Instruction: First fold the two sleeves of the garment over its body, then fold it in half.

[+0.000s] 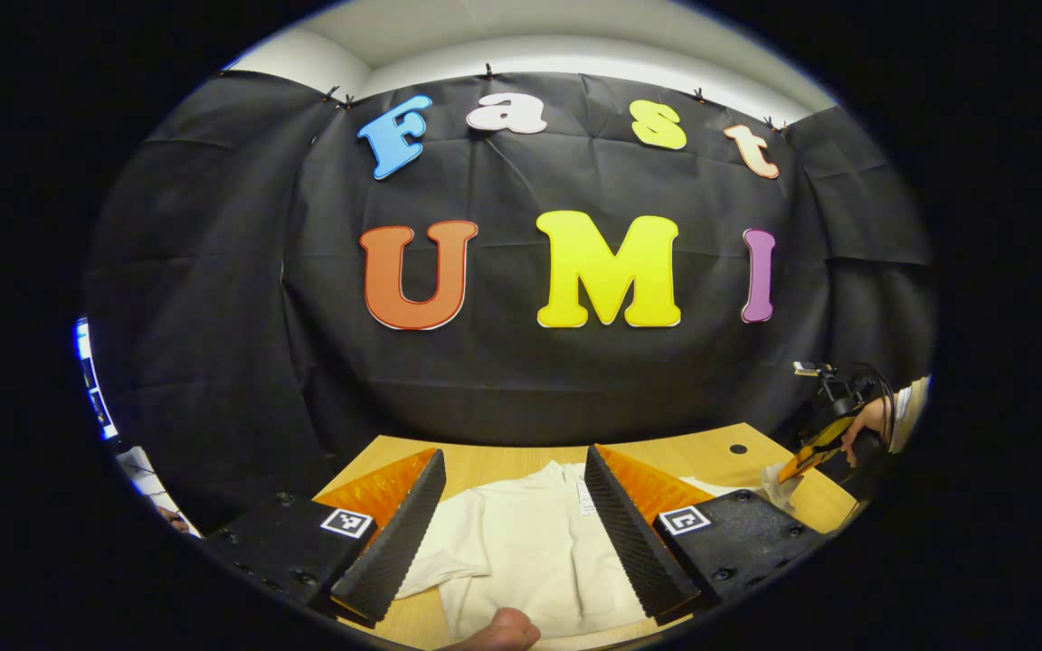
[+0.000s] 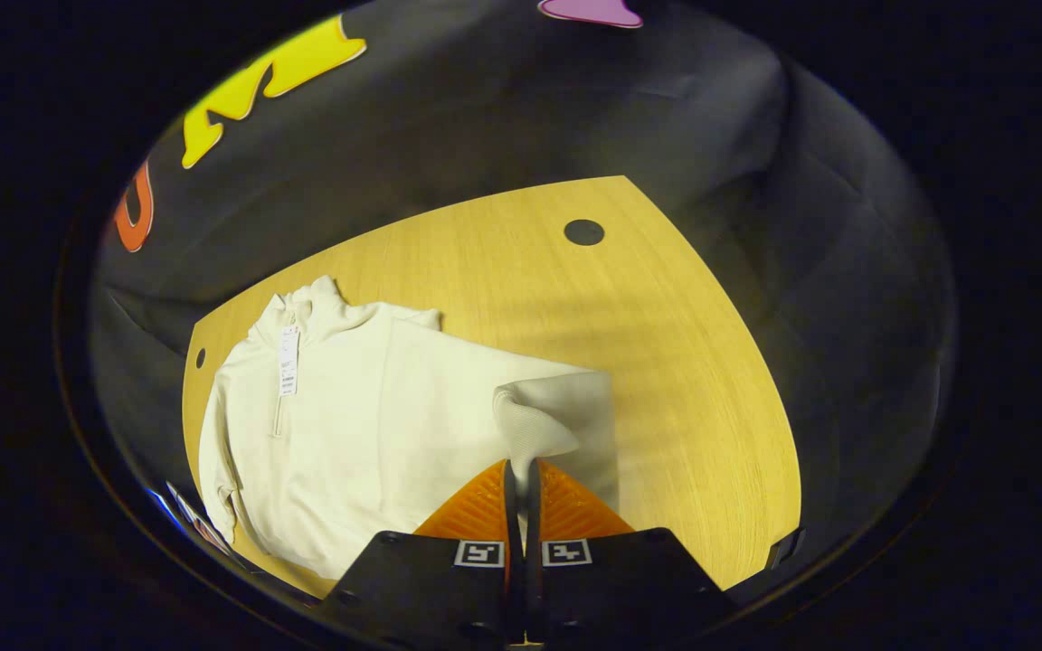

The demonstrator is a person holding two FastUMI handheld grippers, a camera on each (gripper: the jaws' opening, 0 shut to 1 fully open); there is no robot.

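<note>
A cream sweatshirt [image 2: 349,425] lies flat on the wooden table [image 2: 593,307], collar toward the far left, a paper tag [image 2: 288,362] hanging at the neck. My right gripper [image 2: 521,468] is shut on the ribbed cuff of one sleeve [image 2: 530,423], held up off the table over the garment's right edge. In the left gripper view, my left gripper [image 1: 514,457] stands open low over the sweatshirt [image 1: 521,551], cloth showing between its fingers but not touched by them. The right gripper [image 1: 815,452] and the hand holding it appear at the far right, with the cuff [image 1: 776,484] hanging from it.
The table has a round cable hole [image 2: 583,232] near its far right corner and bare wood to the right of the sweatshirt. Black cloth walls close in the table on the far sides. A fingertip [image 1: 503,630] shows at the bottom edge.
</note>
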